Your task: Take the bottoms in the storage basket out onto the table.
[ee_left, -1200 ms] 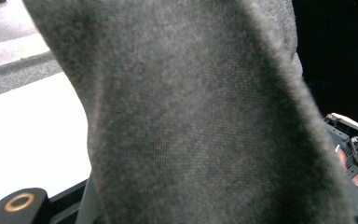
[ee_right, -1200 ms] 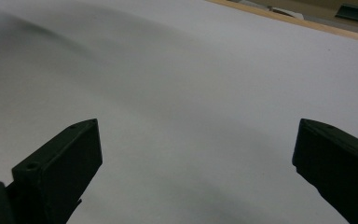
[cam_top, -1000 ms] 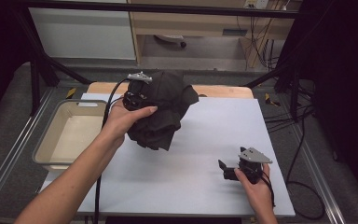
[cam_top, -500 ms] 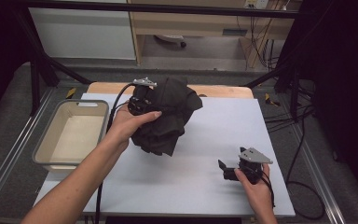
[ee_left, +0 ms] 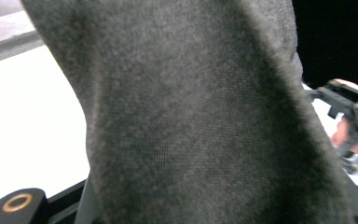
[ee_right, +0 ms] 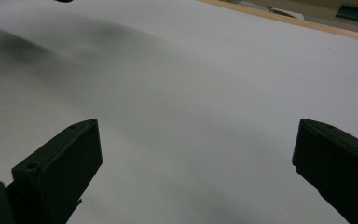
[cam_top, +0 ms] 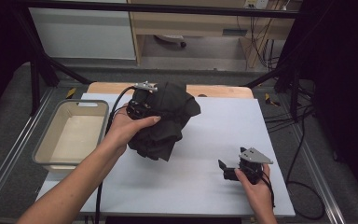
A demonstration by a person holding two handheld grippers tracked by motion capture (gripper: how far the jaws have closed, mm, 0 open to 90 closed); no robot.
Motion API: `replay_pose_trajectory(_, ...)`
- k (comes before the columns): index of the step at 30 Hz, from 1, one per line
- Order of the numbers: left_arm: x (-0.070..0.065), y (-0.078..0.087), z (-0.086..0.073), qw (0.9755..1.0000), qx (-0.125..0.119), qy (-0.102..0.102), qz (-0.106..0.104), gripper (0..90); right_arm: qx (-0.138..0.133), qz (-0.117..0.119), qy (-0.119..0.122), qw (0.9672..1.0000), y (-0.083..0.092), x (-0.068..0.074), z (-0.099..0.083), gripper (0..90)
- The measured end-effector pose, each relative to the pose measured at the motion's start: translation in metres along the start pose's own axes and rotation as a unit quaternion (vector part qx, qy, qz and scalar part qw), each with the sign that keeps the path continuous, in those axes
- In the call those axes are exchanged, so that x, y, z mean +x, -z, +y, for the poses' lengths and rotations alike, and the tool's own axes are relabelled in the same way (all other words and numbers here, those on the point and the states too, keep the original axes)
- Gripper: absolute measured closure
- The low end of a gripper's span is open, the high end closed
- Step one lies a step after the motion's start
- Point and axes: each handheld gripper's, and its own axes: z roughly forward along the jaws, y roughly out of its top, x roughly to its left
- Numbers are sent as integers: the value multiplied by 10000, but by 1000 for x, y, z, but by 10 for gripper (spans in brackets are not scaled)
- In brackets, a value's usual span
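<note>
A bunched dark grey cloth [cam_top: 165,122] hangs from my left gripper [cam_top: 141,102] above the back middle of the white table [cam_top: 223,121]; its lower folds sit near or on the surface. The cloth [ee_left: 191,116] drapes right over the left gripper's jaws and hides them. My right gripper [cam_top: 227,171] rests low at the table's front right, well apart from the cloth. In the right gripper view it [ee_right: 196,154] stands open, with bare white table between its jaws. The left gripper view also catches the right gripper [ee_left: 354,109] farther off.
A beige plastic bin [cam_top: 42,150] stands off the table's left edge with nothing in it. A wooden strip [cam_top: 223,91] runs along the table's back edge. Black frame legs and cables [cam_top: 303,140] flank the right side.
My left gripper and the cloth have come down and slightly toward the right. The right gripper has stayed where it was.
</note>
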Motion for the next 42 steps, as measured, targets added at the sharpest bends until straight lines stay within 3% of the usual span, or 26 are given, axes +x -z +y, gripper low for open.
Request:
replay_pose_trajectory(6,16,-19,-4,9994,47,324,63,490,56,37,-24,10000,1,-1,0,20)
replay_pose_trajectory(10,18,-26,-5,9993,66,368,86,489,30,40,-26,10000,3,-1,0,20)
replay_pose_trajectory(13,17,-32,-5,9991,45,431,-19,489,25,47,-35,10000,2,-2,0,20)
replay_pose_trajectory(16,12,-38,-5,9994,87,339,-13,488,36,41,-39,10000,2,-1,0,20)
replay_pose_trajectory(19,9,-44,-5,9996,167,156,153,488,36,41,-27,10000,2,-1,0,21)
replay_pose_trajectory(23,9,-49,-6,9994,168,300,17,487,27,48,-7,10000,3,-1,0,20)
replay_pose_trajectory(42,-4,-70,-3,9994,163,284,-49,484,5,37,-82,10000,3,-2,0,21)
